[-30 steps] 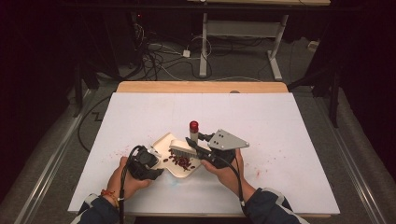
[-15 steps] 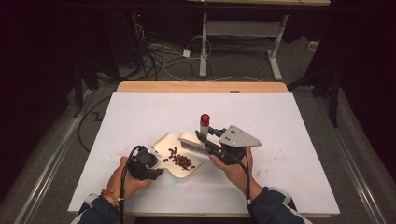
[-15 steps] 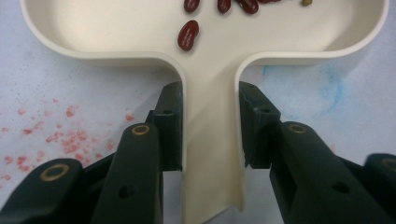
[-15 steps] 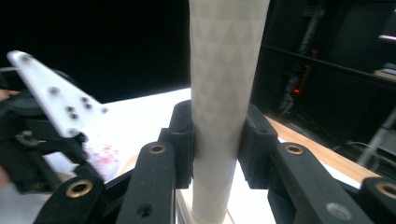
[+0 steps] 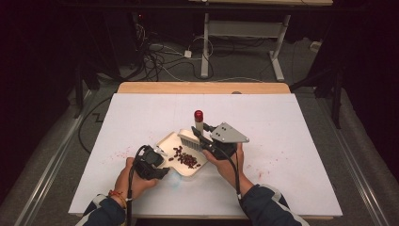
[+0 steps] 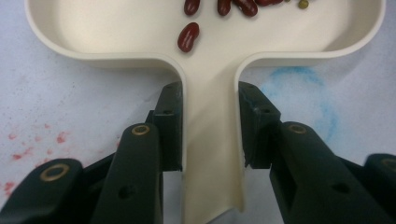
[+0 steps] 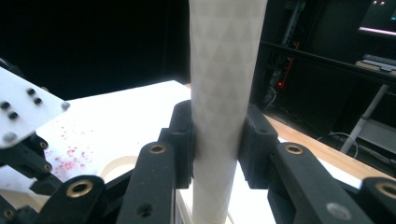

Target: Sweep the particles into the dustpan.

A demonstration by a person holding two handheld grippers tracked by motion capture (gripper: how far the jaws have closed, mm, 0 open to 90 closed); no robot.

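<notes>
A cream dustpan [image 5: 175, 143] lies just below the middle of the high view, holding a heap of red kidney beans [image 5: 186, 159] toward its lower right. The left gripper [image 5: 151, 162], lower left of centre, is clamped on the pan's handle [image 6: 210, 140]; the left gripper view shows both black pads pressed flat against the handle's sides. That view also shows a single bean [image 6: 188, 37] apart from the rest near the top centre, and one small green bean [image 6: 303, 4] at the top edge.

The right gripper [image 5: 207, 140] is closed on the white handle [image 7: 223, 93] of a hand brush [image 5: 188, 139], whose bristles rest at the pan's upper right edge; a red cap [image 5: 198, 115] tops the upright handle. Red stains [image 5: 120, 153] speckle the white table [image 5: 291, 141] left of the pan, and a blue smear [image 6: 303, 93] shows beside the handle in the left gripper view.
</notes>
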